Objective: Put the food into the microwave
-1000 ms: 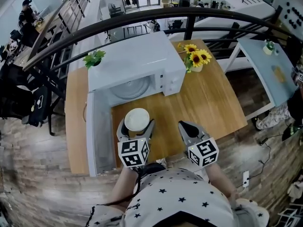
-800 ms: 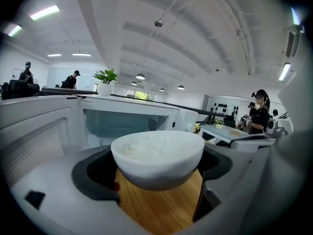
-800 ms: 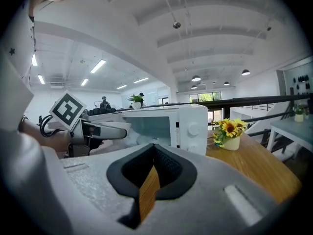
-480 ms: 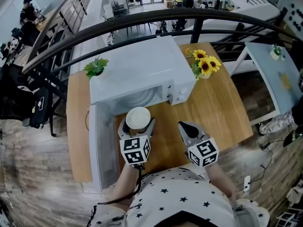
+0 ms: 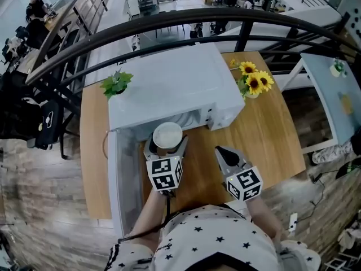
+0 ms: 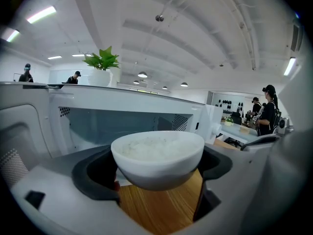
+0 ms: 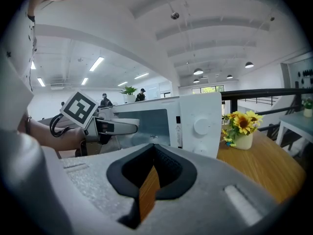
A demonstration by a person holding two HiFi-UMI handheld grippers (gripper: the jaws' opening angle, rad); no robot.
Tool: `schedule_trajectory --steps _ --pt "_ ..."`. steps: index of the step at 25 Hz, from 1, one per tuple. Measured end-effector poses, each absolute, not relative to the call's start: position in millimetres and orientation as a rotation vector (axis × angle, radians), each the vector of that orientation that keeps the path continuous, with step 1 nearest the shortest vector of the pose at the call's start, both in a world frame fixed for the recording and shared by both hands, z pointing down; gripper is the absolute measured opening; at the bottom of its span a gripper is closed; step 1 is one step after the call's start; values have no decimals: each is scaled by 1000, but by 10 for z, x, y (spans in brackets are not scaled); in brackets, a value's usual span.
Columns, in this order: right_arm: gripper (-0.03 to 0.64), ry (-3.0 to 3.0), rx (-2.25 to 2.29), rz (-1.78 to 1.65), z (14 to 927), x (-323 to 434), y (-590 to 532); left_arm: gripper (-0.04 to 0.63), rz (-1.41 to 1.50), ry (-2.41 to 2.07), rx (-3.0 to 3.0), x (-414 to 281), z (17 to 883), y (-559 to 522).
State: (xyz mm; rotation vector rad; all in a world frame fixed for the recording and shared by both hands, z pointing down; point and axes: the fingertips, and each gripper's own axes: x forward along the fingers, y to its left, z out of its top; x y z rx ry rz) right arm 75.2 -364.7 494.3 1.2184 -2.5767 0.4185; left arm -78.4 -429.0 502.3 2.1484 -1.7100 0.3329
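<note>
A white bowl of rice (image 5: 167, 134) hangs just above the wooden table (image 5: 256, 137), right at the mouth of the white microwave (image 5: 169, 83). My left gripper (image 5: 167, 143) is shut on the bowl, one jaw on each side of it. In the left gripper view the bowl of rice (image 6: 157, 155) fills the middle, with the microwave's open cavity (image 6: 112, 126) close behind it. The microwave door (image 5: 123, 179) is swung open to the left. My right gripper (image 5: 223, 151) hovers to the right of the bowl, shut with nothing in it (image 7: 149, 190).
A vase of sunflowers (image 5: 254, 82) stands on the table right of the microwave. A small green plant (image 5: 115, 83) sits at its back left. A dark railing (image 5: 169, 22) curves behind the table. In the right gripper view the control knob (image 7: 201, 126) faces me.
The left gripper has carried the bowl forward to the microwave's opening. The right gripper has kept its place beside it.
</note>
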Motion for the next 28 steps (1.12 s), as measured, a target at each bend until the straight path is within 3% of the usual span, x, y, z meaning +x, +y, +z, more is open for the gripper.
schedule_trajectory --steps 28 --pt "6 -2536 1122 486 5260 567 -3892 484 387 -1769 2075 -1056 5594 -5189"
